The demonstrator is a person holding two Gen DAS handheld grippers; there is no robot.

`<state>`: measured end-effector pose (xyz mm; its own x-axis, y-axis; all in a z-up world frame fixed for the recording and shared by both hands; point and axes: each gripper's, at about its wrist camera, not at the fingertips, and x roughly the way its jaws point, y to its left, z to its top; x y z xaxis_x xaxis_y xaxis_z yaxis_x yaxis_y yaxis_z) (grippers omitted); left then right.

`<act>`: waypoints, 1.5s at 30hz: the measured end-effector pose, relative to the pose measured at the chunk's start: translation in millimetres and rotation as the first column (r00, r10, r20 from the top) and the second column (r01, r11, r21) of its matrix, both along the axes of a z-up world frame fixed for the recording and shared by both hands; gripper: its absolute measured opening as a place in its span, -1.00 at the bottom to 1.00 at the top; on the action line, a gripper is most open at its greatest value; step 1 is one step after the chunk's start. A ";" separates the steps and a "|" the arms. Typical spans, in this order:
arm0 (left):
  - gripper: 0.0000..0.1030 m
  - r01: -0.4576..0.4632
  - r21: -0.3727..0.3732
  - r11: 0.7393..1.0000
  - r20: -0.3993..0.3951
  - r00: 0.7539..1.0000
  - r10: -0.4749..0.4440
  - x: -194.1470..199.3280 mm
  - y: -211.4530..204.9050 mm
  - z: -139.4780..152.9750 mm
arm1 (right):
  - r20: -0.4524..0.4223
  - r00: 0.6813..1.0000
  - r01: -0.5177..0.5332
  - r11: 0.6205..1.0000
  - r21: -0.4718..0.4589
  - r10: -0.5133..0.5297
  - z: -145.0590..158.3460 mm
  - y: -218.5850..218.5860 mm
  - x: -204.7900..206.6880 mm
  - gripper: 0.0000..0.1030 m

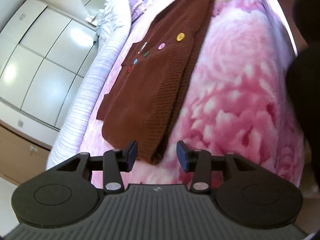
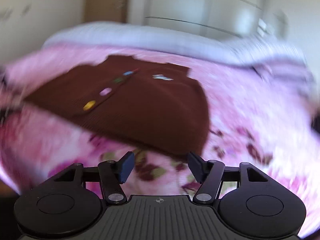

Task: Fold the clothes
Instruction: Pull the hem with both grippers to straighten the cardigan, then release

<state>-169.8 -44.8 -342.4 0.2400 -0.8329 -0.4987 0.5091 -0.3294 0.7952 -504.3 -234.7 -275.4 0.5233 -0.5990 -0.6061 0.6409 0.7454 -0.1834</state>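
Both grippers, left gripper (image 1: 157, 155) and right gripper (image 2: 159, 166), are hovering released; the brown cardigan (image 1: 144, 92) is lying just ahead on the bed (image 1: 230, 100), so pinching an edge squarely would suit.

Glossy white wardrobe (image 1: 40, 60) beside bed (image 1: 250, 80)

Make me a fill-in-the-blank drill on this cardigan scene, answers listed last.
1. The cardigan lying on the pink blanket is ____ in colour.
2. The left gripper has its jaws ____, holding nothing.
3. The cardigan's button nearest its neck is ____.
4. The right gripper hovers over the floral ____.

Missing words: brown; open; yellow; blanket
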 end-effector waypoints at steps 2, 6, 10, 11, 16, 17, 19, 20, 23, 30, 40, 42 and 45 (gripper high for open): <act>-0.24 0.008 0.002 1.000 0.028 1.000 -0.008 -3.7 -7.5 -3.1 | -0.074 0.994 -0.088 0.995 -0.055 0.084 -3.1 8.7 17.9 0.22; -0.27 0.024 0.004 1.000 0.061 0.998 -0.025 -6.8 -24.4 -8.2 | -0.221 0.950 -0.250 0.962 -0.110 0.221 -20.2 10.6 64.9 0.22; -0.71 0.026 -0.007 1.000 0.200 0.980 -0.024 -0.7 -41.8 -22.0 | -0.392 0.867 -0.413 0.884 -0.217 0.309 -48.1 11.4 102.7 0.22; -0.76 0.024 -0.005 1.000 0.220 0.975 -0.022 2.2 -44.8 -24.5 | -0.436 0.843 -0.452 0.854 -0.258 0.315 -53.4 12.5 106.7 0.22; -0.78 0.014 0.006 1.000 0.176 0.984 -0.014 16.6 -49.2 -24.6 | -0.601 0.771 -0.511 0.769 -0.384 0.213 -75.7 -5.0 94.9 0.19; -0.79 0.013 0.004 1.000 0.174 0.985 -0.013 17.3 -50.2 -24.9 | -0.601 0.775 -0.497 0.776 -0.388 0.196 -78.4 -13.4 88.7 0.18; -0.83 0.013 0.006 1.000 0.168 0.986 -0.014 17.4 -52.2 -26.9 | -0.612 0.775 -0.475 0.785 -0.398 0.159 -83.5 -28.8 81.1 0.01; -0.86 0.013 0.008 1.000 0.168 0.986 -0.014 17.5 -53.6 -27.5 | -0.628 0.765 -0.472 0.787 -0.397 0.142 -85.9 -35.2 79.9 -0.11; -0.88 0.007 0.020 1.000 0.146 0.989 -0.010 19.7 -55.0 -19.7 | -0.656 0.744 -0.444 0.829 -0.341 0.129 -91.5 -54.2 76.6 -0.91; -0.90 0.006 0.019 1.000 0.056 0.998 -0.007 9.4 2.4 26.8 | -0.581 0.796 -0.425 0.840 -0.338 0.169 -50.5 -16.9 45.6 -0.93; -0.89 -0.017 0.089 0.996 0.023 1.000 0.015 -30.3 57.0 -4.1 | -0.579 0.795 -0.401 0.873 -0.277 0.182 -71.1 35.4 16.7 -0.93; -0.87 -0.041 0.083 0.996 -0.016 0.999 0.042 -28.1 57.7 0.6 | -0.583 0.795 -0.382 0.884 -0.268 0.167 -71.9 30.5 14.8 -0.92; -0.82 -0.077 0.081 0.994 -0.061 0.995 0.082 -25.0 62.1 6.2 | -0.526 0.841 -0.288 0.926 -0.243 0.124 -69.4 34.4 4.6 -0.83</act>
